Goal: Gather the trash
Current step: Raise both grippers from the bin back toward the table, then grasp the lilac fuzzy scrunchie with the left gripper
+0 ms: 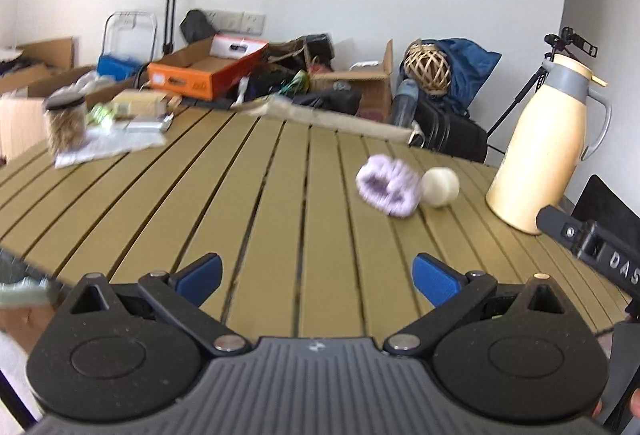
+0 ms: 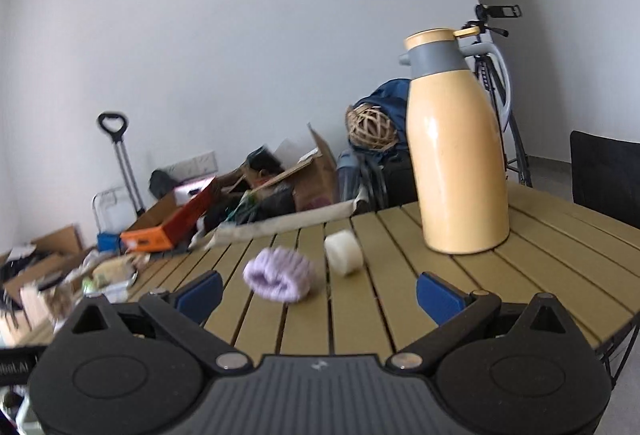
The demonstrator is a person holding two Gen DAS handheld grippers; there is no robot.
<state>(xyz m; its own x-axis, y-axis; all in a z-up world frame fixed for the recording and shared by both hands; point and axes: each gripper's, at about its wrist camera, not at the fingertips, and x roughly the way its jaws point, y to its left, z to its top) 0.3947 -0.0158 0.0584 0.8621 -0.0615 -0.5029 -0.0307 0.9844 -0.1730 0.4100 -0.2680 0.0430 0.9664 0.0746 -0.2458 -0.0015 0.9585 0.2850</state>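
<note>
An approach step is judged to be in hand: nothing has been picked up, and both sets of jaws are spread wide and empty above the slatted olive desk [image 1: 248,195]. The left gripper [image 1: 318,277] and right gripper [image 2: 319,293] carry blue ribbed pads.

The likeliest trash is taken to be a soft, fuzzy lilac bundle [image 2: 279,277], lying just ahead of the right jaws and slightly toward their left pad; from the left jaws it is seen further ahead and to the right [image 1: 389,187]. Just beside it rests a cream, foam-like cylinder [image 2: 343,252]. Beyond, to the right, a smooth, hard cream jug [image 2: 456,151] stands upright.

The next move is judged to call for advancing the right jaws around the bundle and closing gently, since it looks compressible.
</note>
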